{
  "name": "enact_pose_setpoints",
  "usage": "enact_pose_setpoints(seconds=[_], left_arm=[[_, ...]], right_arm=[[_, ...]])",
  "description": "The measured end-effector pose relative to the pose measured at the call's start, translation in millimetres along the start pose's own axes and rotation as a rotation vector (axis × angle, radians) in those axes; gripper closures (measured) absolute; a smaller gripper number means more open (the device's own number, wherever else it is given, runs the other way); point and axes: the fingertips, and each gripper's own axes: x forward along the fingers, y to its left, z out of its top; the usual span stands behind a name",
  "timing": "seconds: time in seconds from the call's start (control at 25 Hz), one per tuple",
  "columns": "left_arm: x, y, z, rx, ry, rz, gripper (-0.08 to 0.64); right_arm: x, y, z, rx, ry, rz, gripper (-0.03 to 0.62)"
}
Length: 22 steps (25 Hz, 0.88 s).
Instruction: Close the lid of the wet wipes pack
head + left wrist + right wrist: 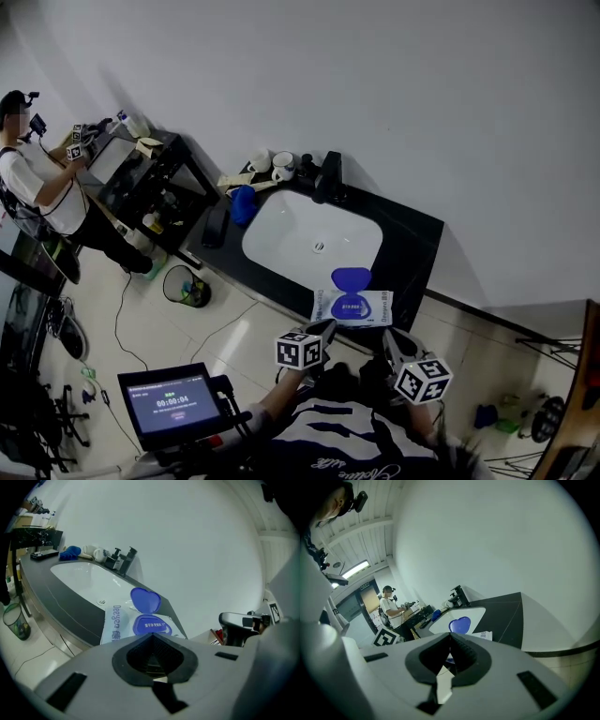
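Item 1, wet wipes pack [353, 307]: I am seeing it lying flat on the front strip of the black counter [412, 246], just in front of the white sink [281, 234]. That spot is probably chosen to put it nearest to me and within easy reach of both tools.

Item 2, blue lid [351, 277]: it is standing open and tilted up on the sink side of the pack, with the blue opening plate below it exposed. The hinge seems to sit at the far edge, so I judge a downward press toward me will seat it. Closing is not yet done.

Item 3, left gripper [323, 328]: I am holding it just short of the pack's near edge. Its jaws are pressed together with nothing between them. In its own view the tip is pointing straight at the pack [117, 623] and lid [145, 600]. This looks like a blunt closed tip readied for pushing rather than pinching.

Item 4, right gripper [392, 339]: I am holding it beside the left one and slightly farther back. Its jaws are likewise together and empty. Its view is catching the lid [460, 625] just above the tip.

Item 5, surroundings: a faucet [328, 178] and a blue cloth [243, 204] are sitting behind the sink, well apart from the pack. Another person [37, 178] is working at a far bench.
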Motion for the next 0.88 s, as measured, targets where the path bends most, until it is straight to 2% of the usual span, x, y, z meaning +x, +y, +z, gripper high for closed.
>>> enact_pose_setpoints(seconds=[0.24, 0.4, 0.72, 0.88], left_arm=[[10, 6, -15, -0.051, 0.058, 0.046, 0.560], [17, 16, -16, -0.098, 0.052, 0.072, 0.560], [24, 40, -6, -0.157, 0.011, 0.135, 0.560], [21, 31, -15, -0.182, -0.013, 0.156, 0.560]], right_arm=[[19, -17, 18, -0.038, 0.071, 0.038, 0.594], [60, -38, 26, -0.101, 0.147, 0.070, 0.594], [174, -79, 49, -0.293, 0.323, 0.153, 0.594], [192, -91, 34, -0.344, 0.419, 0.183, 0.594]])
